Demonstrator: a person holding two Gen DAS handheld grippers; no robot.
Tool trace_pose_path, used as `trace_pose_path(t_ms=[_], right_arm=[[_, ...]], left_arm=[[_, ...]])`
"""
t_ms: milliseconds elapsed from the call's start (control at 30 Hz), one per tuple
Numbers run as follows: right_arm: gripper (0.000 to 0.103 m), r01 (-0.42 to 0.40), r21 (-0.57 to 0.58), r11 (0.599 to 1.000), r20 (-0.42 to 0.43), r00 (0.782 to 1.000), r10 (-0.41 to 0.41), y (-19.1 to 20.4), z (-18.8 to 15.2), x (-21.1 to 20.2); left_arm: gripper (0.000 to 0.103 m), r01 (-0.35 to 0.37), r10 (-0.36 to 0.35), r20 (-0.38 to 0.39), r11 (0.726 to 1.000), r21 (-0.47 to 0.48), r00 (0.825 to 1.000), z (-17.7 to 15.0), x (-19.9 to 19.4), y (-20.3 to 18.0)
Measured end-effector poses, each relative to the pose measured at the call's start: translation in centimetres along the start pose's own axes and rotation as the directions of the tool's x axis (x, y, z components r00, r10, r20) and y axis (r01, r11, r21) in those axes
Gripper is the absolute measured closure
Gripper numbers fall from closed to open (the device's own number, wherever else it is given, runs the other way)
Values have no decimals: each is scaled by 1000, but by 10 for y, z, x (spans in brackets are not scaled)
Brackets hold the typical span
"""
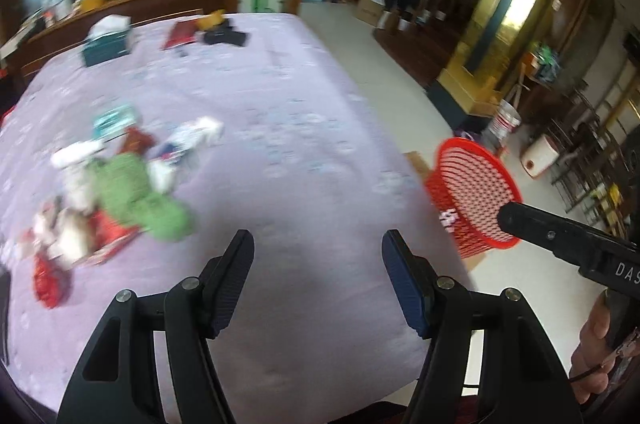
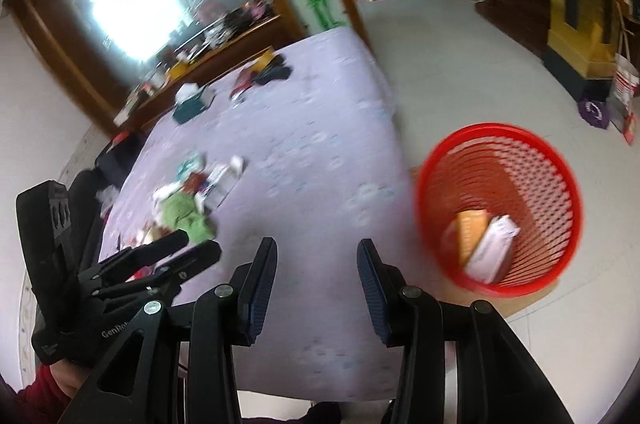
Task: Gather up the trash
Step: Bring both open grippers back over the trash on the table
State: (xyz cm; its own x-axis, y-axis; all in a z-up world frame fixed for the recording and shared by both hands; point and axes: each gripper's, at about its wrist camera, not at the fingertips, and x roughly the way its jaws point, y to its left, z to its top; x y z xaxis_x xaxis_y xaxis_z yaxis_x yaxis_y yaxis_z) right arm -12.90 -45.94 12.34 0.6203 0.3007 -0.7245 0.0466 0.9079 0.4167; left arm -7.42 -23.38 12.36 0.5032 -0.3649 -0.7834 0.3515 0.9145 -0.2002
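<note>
A pile of trash (image 1: 116, 183) lies on the left of a table with a lilac cloth (image 1: 260, 111): green crumpled wrappers, white paper, red packets. It also shows in the right wrist view (image 2: 188, 212). A red mesh basket (image 2: 500, 207) stands on the floor right of the table and holds an orange packet (image 2: 470, 236) and a white box (image 2: 494, 248). My left gripper (image 1: 318, 244) is open and empty above the table's near edge. My right gripper (image 2: 316, 252) is open and empty, between the table and the basket (image 1: 476, 195).
A teal tissue box (image 1: 107, 41), a red booklet (image 1: 180, 33) and a dark cloth (image 1: 224, 33) lie at the table's far end. A wooden counter with clutter runs behind. Boxes, tins and chairs stand on the white floor to the right.
</note>
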Motion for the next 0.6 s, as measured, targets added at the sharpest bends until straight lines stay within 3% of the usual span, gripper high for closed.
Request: trace_pose_path(t_ms=[333,467,600], right_arm=[[54,-40,-82,996,-83,996,33,89,-12,54],[50,-53,-116,992,-101,994,41,121,-12,73],[50,-64,-138,988,-122,991,47,146,-11,93]], left_arm=[[36,-114,117,1,975,-191,993,-35,-40,127],[29,-200,203,-19,939,-280,979,-51,-53,176],[28,-249,237,-80,880,-404,968,-71,-55,228]])
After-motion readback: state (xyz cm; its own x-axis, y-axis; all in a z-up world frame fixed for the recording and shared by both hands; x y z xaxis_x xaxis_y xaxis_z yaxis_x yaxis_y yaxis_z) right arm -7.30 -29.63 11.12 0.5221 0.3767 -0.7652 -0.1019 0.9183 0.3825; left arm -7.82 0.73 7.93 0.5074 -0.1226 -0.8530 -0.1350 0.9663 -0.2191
